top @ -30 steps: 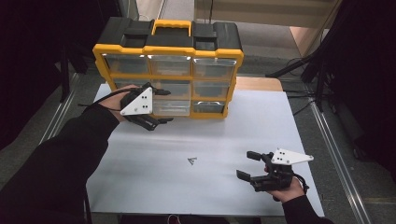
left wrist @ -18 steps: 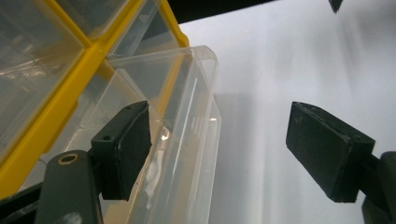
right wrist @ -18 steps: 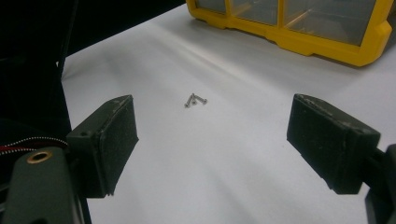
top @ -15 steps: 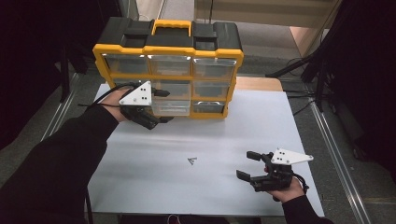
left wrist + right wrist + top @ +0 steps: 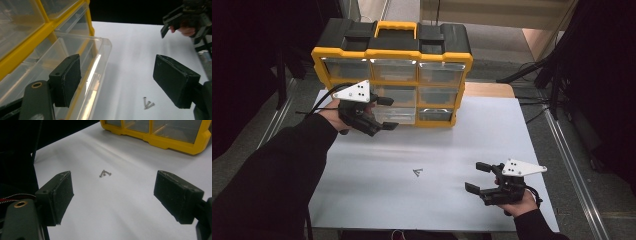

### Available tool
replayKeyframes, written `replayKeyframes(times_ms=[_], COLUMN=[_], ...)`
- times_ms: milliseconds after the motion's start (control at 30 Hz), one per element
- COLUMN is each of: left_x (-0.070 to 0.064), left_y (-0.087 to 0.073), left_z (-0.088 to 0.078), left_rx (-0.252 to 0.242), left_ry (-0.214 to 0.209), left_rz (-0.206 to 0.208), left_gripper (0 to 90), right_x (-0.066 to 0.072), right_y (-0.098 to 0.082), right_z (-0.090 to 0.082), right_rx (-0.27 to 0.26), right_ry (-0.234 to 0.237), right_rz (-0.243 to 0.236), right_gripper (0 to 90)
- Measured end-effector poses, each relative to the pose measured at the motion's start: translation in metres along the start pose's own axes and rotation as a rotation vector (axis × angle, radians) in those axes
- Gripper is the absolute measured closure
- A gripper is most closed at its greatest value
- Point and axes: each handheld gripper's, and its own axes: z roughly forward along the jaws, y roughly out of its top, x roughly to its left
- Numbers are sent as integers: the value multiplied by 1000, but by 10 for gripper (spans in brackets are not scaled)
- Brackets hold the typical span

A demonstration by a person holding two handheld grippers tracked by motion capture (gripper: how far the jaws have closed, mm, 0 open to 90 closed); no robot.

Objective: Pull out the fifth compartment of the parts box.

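Clear drawer point(image 5: 82, 75), pulled partway out of the yellow organizer point(image 5: 392, 55), upper left of frame; left tongs point(image 5: 384, 113) gape open at its front. Right tongs point(image 5: 477, 177) open, lower right, near the screws point(image 5: 417, 172) mid-surface.

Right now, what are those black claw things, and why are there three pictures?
Those are grippers, simple two-jaw tools, and a person holds one in each hand. One picture comes from a camera above the table. The other two come from small cameras riding on each gripper, looking along its jaws. The left gripper is at the yellow organizer box, with its jaws open around the front of a clear drawer that sticks out of the box. The right gripper is open too and holds nothing; it waits near the table's front edge. On the white table lie a few little screws.
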Motion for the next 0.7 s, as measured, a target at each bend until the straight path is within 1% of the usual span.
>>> replayKeyframes(times_ms=[67,133,200,267,367,433,467,533,600,700], left_x=[0,-1,-2,-2,-4,-6,-7,-9,-11,-14], left_y=[1,2,3,4,5,5,5,5,5,3], left_z=[-1,-1,-2,-3,-4,-5,-5,-6,-6,-8], left_rx=[7,20,18,20,20,22,35,40,39,44], left_ry=[-9,-7,-1,8,12,11,14,20,21,10], left_rz=[-27,-52,-71,-77,-74,-79,-75,-83,-99,-94], left_gripper=[221,220,220,220,220,220,220,220,220,220], right_x=[0,0,1,0,0,0,0,0,0,0], right_y=[0,0,0,0,0,0,0,0,0,0], right_z=[0,0,0,-1,-1,-1,-1,0,0,0], right_rx=[0,1,-2,-8,-6,-3,-1,-1,-1,1], right_ry=[1,2,2,3,2,5,5,6,6,9], right_rz=[0,0,4,1,2,4,3,4,6,14], right_gripper=[171,171,169,169,168,169,169,169,168,166])
